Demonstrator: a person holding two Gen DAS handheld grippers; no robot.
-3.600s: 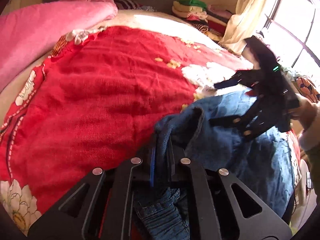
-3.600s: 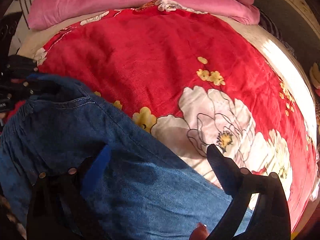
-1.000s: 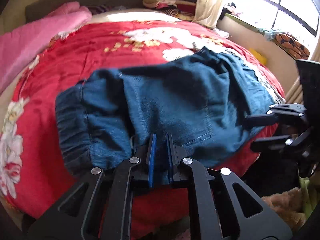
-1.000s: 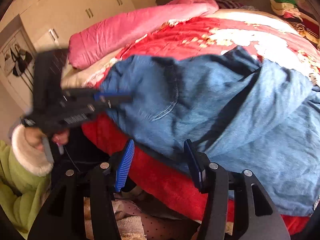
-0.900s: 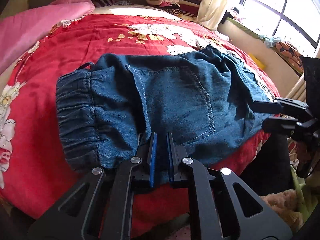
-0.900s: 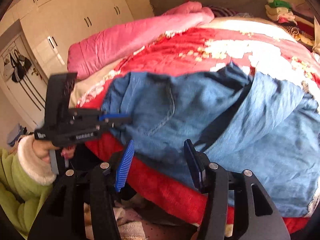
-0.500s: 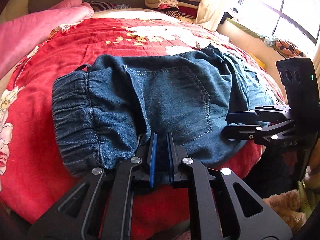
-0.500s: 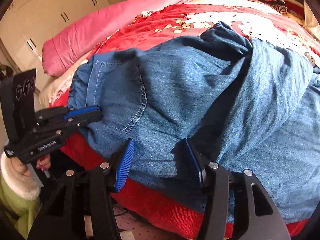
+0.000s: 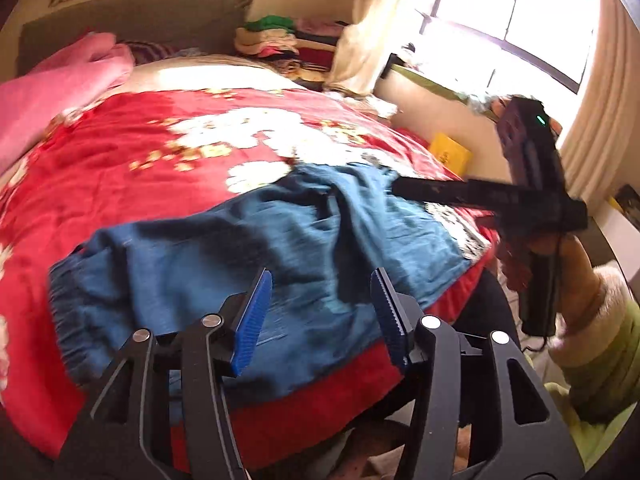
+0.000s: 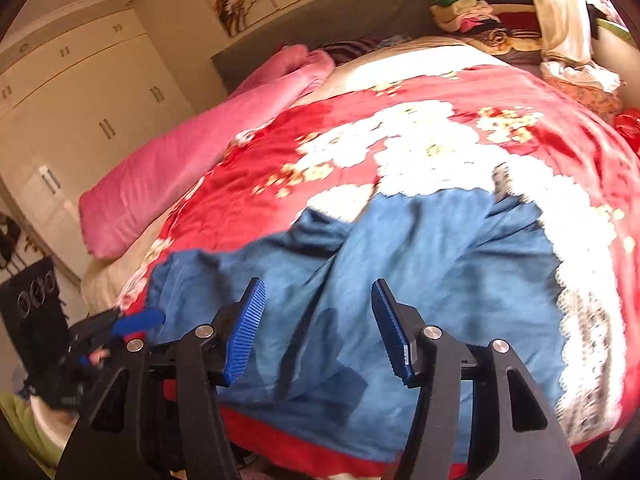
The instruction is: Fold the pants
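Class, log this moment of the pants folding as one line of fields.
phase: release | left tool: opening, empty | right tool: opening, empty | pants: lying rumpled on red blanket

Pants (image 9: 248,248): blue denim cloth, matt, soft woven look, gathered elastic waistband at left; weave detail lost in motion blur. Blanket (image 9: 120,168): red plush cloth with white and yellow flower print, fuzzy nap, slight sheen in sunlight. Pink quilt (image 10: 192,160), far left: smooth cloth, faint satin shine. Left gripper (image 9: 322,316): black matt plastic frame, bright metal rivets, blue ribbed pads (image 9: 252,316), probably rubber. Right gripper (image 10: 318,324): same build, blue ridged pads (image 10: 244,326). Headboard (image 10: 332,20): grey matt fabric. Wardrobe (image 10: 80,100): cream panels, smooth semi-gloss, metal handles. Curtain (image 9: 592,100): pale cloth, ribbed folds. Sleeve (image 9: 600,344): green cloth with fleecy cream cuff.
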